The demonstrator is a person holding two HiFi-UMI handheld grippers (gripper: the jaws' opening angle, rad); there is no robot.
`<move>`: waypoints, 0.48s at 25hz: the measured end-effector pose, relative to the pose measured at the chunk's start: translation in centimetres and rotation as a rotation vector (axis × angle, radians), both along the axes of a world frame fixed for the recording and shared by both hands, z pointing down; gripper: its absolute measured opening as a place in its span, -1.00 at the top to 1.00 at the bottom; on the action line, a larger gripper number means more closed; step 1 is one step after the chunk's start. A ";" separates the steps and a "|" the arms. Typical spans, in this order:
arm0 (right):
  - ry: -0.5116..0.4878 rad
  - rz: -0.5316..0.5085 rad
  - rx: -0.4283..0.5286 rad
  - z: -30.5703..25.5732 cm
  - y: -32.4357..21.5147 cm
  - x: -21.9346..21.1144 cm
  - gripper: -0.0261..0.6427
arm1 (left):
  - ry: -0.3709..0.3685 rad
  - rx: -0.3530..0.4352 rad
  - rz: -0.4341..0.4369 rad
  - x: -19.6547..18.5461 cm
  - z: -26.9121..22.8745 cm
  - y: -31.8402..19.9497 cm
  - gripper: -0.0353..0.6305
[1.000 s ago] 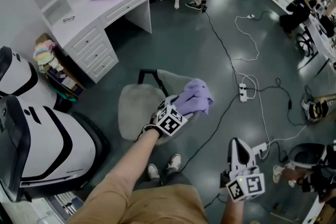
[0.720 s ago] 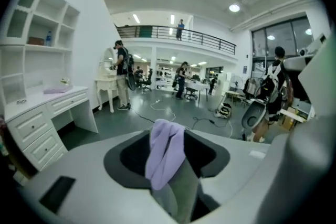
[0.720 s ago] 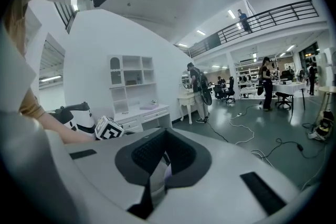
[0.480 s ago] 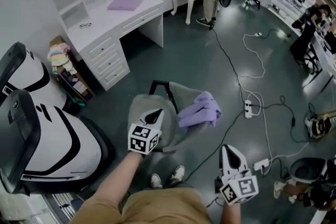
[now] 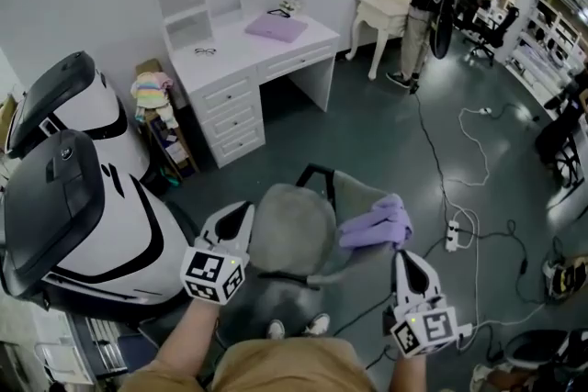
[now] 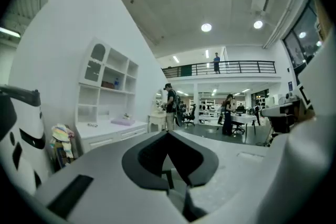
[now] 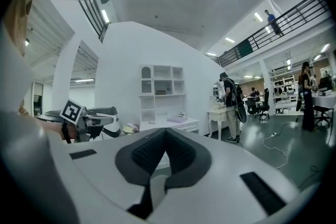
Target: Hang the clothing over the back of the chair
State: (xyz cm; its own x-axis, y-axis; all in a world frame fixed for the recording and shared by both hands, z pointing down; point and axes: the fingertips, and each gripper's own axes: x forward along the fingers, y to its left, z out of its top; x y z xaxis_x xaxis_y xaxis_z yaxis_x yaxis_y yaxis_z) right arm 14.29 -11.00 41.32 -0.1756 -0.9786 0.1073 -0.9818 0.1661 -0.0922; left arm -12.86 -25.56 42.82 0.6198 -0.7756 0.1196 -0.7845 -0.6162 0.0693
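Observation:
The purple clothing (image 5: pixel 377 224) lies bunched over the right edge of the grey chair (image 5: pixel 288 240) in the head view. My left gripper (image 5: pixel 238 214) is raised to the left of the chair, apart from the cloth. In the left gripper view its jaws (image 6: pixel 168 134) meet at the tips with nothing between them. My right gripper (image 5: pixel 405 259) hangs just below and right of the clothing without touching it. Its jaws (image 7: pixel 165 130) are also shut and empty in the right gripper view. That view shows the left gripper's marker cube (image 7: pixel 72 112) at the left.
A white desk with drawers and shelves (image 5: pixel 241 69) stands behind the chair, a purple item (image 5: pixel 276 27) on top. A large black-and-white machine (image 5: pixel 87 197) fills the left. Cables and a power strip (image 5: pixel 452 235) lie on the floor to the right. A person (image 5: pixel 424 0) stands far back.
My left gripper let go of the purple clothing, shut, and drew back up and left of the chair. The right gripper rose toward the chair. The clothing stayed on the chair.

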 end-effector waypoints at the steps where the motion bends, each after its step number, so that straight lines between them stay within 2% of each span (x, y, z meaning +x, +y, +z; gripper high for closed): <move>1: 0.003 -0.004 0.006 -0.4 -0.3 -0.3 0.91 | -0.003 0.021 -0.019 -1.4 -0.9 0.3 0.88; 5: 0.007 -0.019 0.033 -1.9 -0.8 -1.6 0.91 | 0.018 0.089 -0.091 -6.4 -4.0 2.3 0.88; 12: 0.019 -0.024 0.067 -3.9 -0.8 -2.8 0.91 | 0.079 0.159 -0.183 -12.0 -8.0 6.0 0.88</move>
